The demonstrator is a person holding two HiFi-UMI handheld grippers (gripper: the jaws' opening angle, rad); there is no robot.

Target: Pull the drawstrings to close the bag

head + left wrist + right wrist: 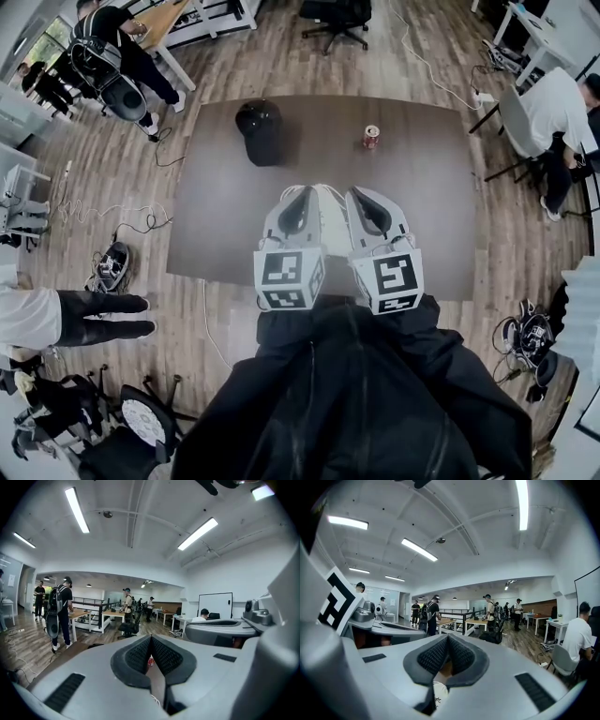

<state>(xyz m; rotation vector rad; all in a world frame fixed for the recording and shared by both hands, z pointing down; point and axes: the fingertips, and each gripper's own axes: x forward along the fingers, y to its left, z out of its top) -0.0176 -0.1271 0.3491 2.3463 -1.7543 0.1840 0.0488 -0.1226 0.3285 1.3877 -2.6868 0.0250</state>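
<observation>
No text seems legible (can [371,137] label blurred).

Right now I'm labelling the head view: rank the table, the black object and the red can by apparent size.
Largest to smallest:
1. table
2. black object
3. red can
The black object and the can stand about equally far away, so their order holds.

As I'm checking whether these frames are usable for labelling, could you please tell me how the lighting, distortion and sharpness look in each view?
Head view: strong fisheye, the table edges bow outward; light even, shadows soft. Left gripper view: dark vignette in the corners, ceiling light strips blown out. Right gripper view: same vignette, a ceiling strip glares white.
</observation>
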